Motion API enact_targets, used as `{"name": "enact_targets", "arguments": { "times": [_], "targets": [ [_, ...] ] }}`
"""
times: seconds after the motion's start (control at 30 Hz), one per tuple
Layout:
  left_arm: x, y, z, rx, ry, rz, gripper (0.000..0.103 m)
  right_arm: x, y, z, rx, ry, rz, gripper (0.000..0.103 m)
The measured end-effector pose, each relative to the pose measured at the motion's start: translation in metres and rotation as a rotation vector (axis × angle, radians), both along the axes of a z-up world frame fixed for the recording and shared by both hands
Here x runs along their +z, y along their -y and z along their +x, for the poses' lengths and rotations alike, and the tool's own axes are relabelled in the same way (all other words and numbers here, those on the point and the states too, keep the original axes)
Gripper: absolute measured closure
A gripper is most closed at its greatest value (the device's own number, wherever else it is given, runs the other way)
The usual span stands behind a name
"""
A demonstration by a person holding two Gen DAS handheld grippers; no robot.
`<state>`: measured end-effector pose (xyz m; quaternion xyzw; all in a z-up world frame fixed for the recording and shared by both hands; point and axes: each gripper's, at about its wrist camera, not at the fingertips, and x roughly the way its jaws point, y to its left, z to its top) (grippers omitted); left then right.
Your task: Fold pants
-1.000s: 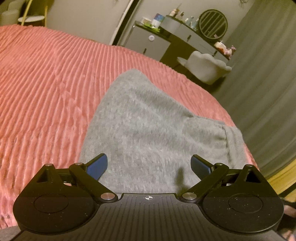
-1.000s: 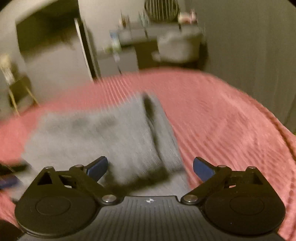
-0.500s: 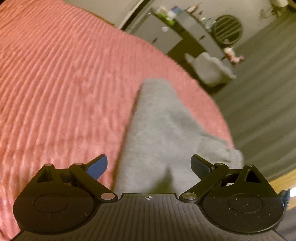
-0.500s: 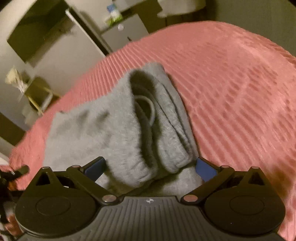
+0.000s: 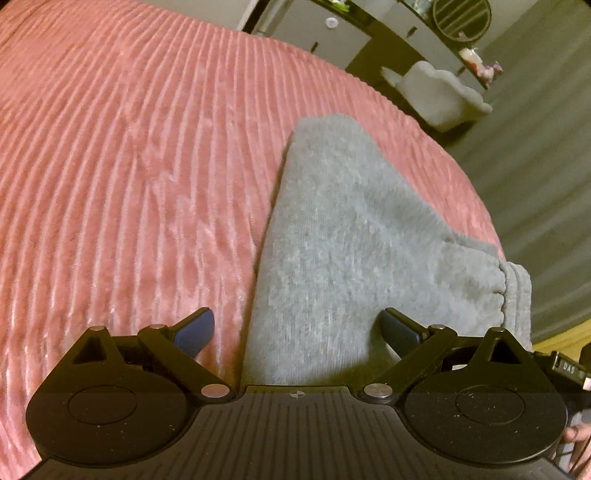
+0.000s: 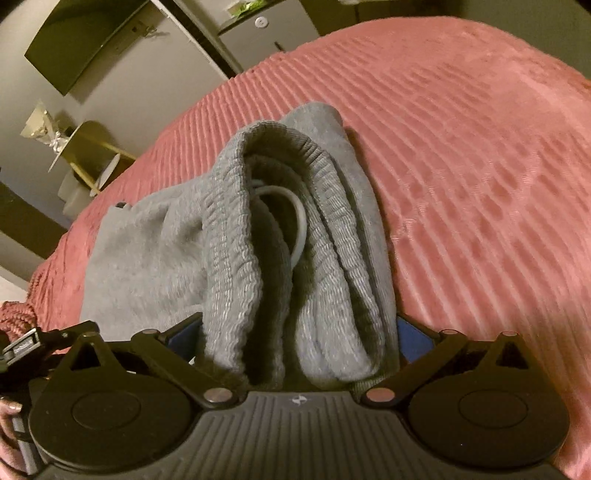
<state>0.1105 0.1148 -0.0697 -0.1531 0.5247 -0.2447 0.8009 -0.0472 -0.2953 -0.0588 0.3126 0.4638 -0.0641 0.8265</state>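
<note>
Both spread wide: right gripper [image 6: 297, 334] straddling pants [image 6: 295, 258] waistband, left gripper [image 5: 297, 332] over cloth; may slip if pinched shallow.

Dim warm light. Pink ribbed bedspread [image 5: 147, 166] fills most of frame. Upper right: dark dresser [image 5: 388, 33], round mirror [image 5: 461, 16], white chair [image 5: 439, 96], grey curtain [image 5: 535, 129].

The left gripper [image 5: 297, 332] hung low with its jaws spread wide. The right gripper [image 6: 295, 334] also gaped wide, its blue pads [image 6: 413, 338] flanking bunched grey fabric.
</note>
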Motion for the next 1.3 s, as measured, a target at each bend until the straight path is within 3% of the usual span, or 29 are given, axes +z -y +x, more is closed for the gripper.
{"name": "enact_targets", "arguments": {
  "times": [0.3,0.47,0.7,0.9,1.07,1.2,1.27,1.3],
  "targets": [
    [-0.001,0.010,0.006,-0.079,0.019,-0.037,0.003,-0.006,0.027,0.006,0.055,0.003,0.135,0.000],
    [-0.009,0.015,0.022,-0.108,-0.032,-0.134,0.003,-0.021,0.057,0.003,-0.039,0.050,0.314,0.000],
    [-0.020,0.005,0.043,-0.121,-0.107,-0.304,0.003,-0.041,0.086,0.007,-0.040,0.083,0.524,0.000],
    [-0.028,-0.007,0.052,-0.128,-0.140,-0.474,0.005,-0.044,0.087,0.009,0.019,0.144,0.612,0.000],
    [-0.040,0.009,0.066,-0.160,-0.170,-0.429,0.005,-0.053,0.059,0.030,0.141,0.125,0.577,0.000],
    [-0.031,0.032,0.067,-0.218,-0.134,-0.333,0.003,-0.044,0.032,0.051,0.199,0.032,0.413,0.000],
    [-0.020,0.045,0.059,-0.246,-0.072,-0.234,0.011,-0.037,0.021,0.051,0.173,0.012,0.348,0.002],
    [-0.014,0.050,0.052,-0.256,-0.026,-0.165,0.031,-0.030,0.014,0.050,0.168,0.000,0.279,0.012]
  ]
}}
